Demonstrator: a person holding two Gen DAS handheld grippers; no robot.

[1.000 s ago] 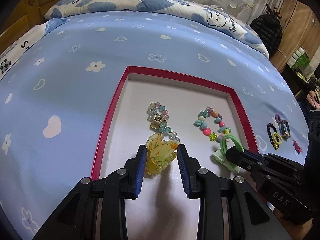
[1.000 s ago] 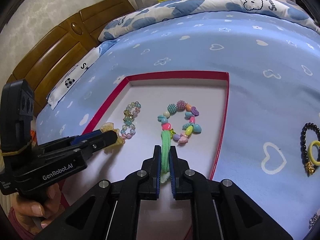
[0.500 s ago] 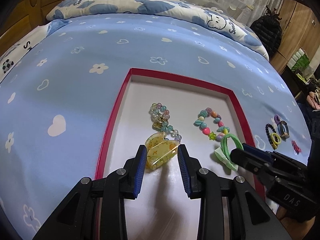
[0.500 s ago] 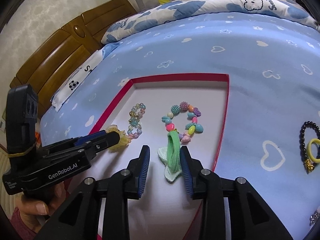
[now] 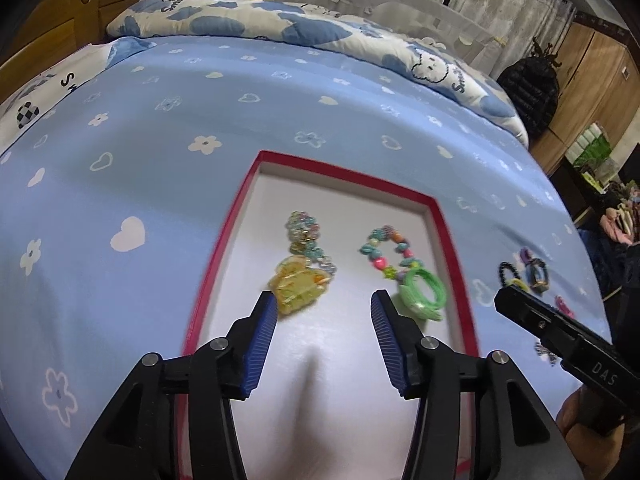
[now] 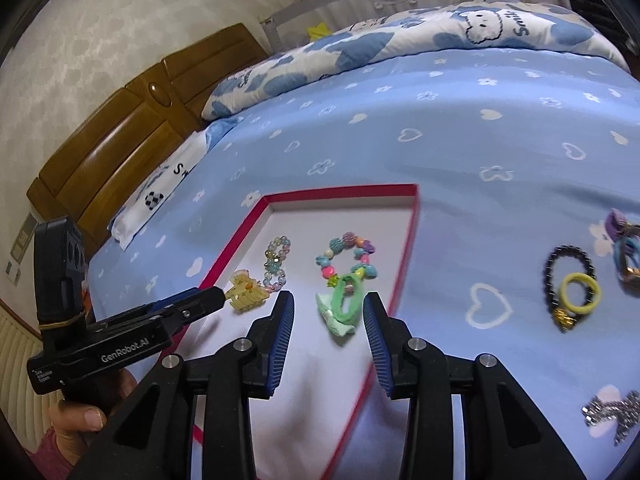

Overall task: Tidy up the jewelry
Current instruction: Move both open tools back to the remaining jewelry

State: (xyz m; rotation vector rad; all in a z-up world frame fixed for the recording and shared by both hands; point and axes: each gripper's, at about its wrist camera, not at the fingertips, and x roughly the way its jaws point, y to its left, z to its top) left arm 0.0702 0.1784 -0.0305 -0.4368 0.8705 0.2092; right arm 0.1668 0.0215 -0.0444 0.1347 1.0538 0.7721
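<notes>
A red-rimmed white tray (image 5: 224,232) (image 6: 404,264) lies on the blue bed sheet. In it lie a yellow hair claw (image 5: 298,286) (image 6: 245,294), a pastel bead bracelet (image 5: 306,236) (image 6: 276,266), a colourful bead bracelet (image 5: 386,252) (image 6: 348,256) and a green hair tie with a bow (image 5: 422,292) (image 6: 344,308). My left gripper (image 5: 323,314) is open and empty just behind the claw. My right gripper (image 6: 328,312) is open and empty, its fingers either side of the green tie.
On the sheet right of the tray lie a black bead bracelet (image 6: 568,272) with a yellow hair tie (image 6: 580,294), a purple-blue scrunchie bundle (image 6: 626,252) and a silver sequin bow (image 6: 612,412). A wooden headboard (image 6: 120,148) and folded quilt (image 5: 320,36) stand behind.
Both grippers opened wide and pulled back. The yellow claw and the green hair tie were let go and now lie in the tray.
</notes>
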